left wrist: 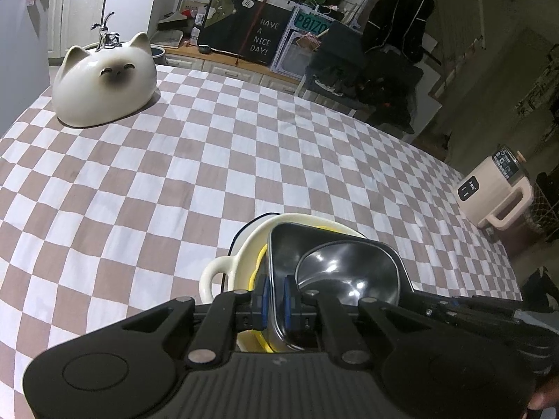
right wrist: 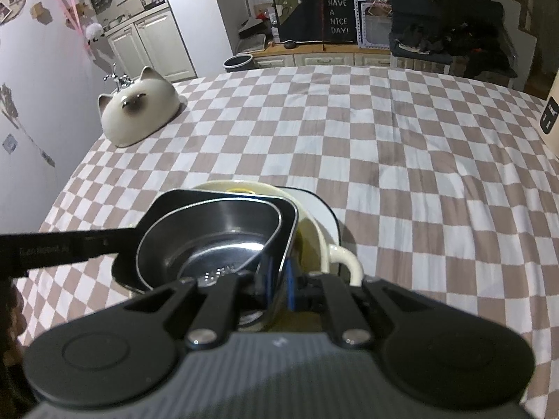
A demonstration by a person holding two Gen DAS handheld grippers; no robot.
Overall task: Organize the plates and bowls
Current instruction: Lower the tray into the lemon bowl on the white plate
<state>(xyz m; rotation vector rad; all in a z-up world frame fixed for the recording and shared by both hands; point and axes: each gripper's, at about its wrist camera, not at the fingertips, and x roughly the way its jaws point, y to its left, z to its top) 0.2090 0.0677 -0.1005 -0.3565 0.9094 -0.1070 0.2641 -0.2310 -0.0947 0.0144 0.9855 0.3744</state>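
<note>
Both your left gripper (left wrist: 275, 296) and right gripper (right wrist: 279, 279) clamp the black tray (left wrist: 283, 241), holding a steel bowl (left wrist: 346, 272), inside the cream dish (left wrist: 241, 248).

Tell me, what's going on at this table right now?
A person holds a gripper in each hand, and both clamp the rim of a black dish: the left gripper on one side, the right gripper opposite. A shiny metal bowl sits inside it, and the stack rests in a cream handled bowl on the checkered cloth. A cat-shaped ceramic piece stands apart.
</note>
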